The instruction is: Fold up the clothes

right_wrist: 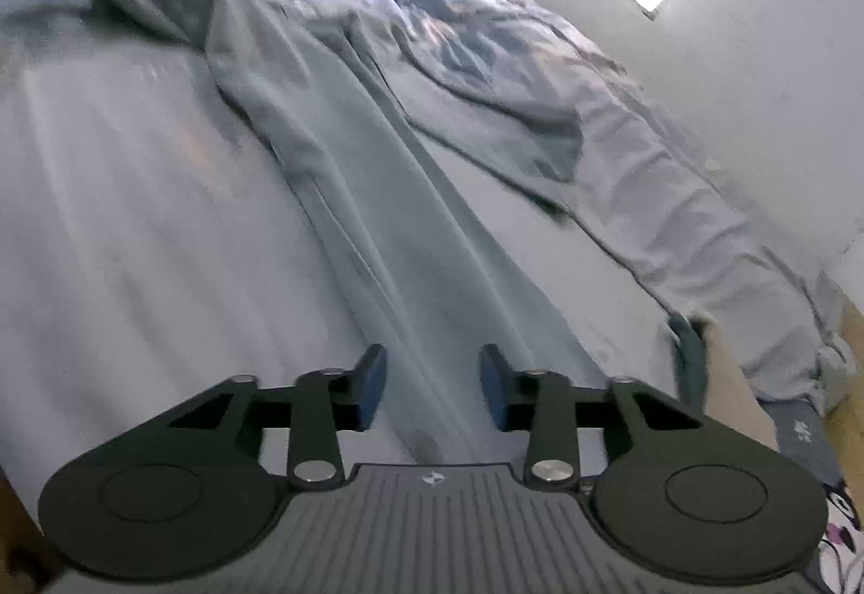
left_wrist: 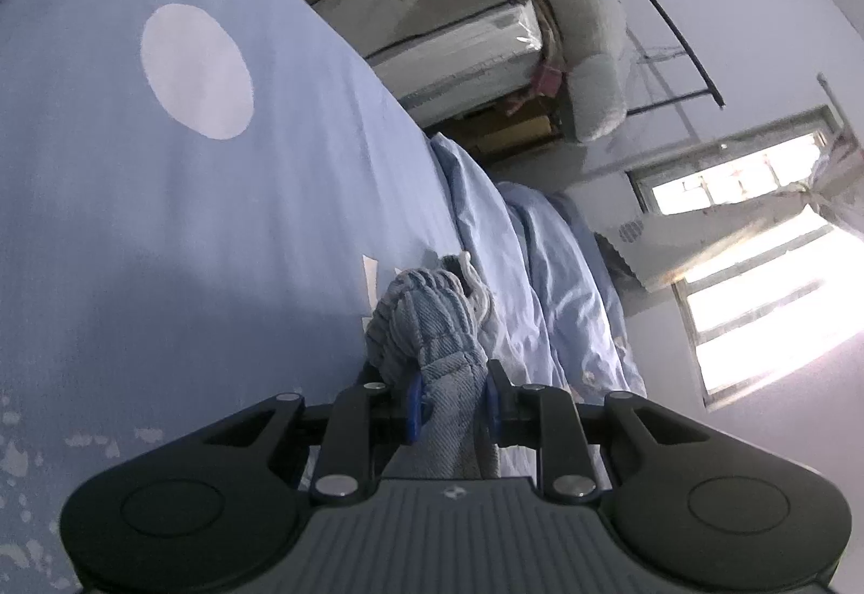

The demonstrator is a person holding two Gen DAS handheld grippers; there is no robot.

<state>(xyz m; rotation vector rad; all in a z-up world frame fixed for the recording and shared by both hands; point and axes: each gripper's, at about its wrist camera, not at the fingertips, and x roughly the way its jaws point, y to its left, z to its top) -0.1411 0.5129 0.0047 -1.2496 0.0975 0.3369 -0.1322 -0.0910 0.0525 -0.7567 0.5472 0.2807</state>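
A pair of blue-grey trousers (right_wrist: 345,173) lies stretched along the bed, legs running toward my right gripper. My left gripper (left_wrist: 452,405) is shut on the trousers' ribbed waistband (left_wrist: 426,324), which bunches up between the blue pads; a white drawstring (left_wrist: 475,286) hangs from it. My right gripper (right_wrist: 433,386) is open, its pads on either side of the trouser leg end just above the sheet, not clamping it.
The bed has a light blue sheet (left_wrist: 162,243) with a white round spot (left_wrist: 197,70). A crumpled light blue duvet (right_wrist: 540,70) lies along the bed's far side by the wall. Stacked boxes and bundles (left_wrist: 448,16) stand beyond the bed. A window (left_wrist: 756,281) is bright.
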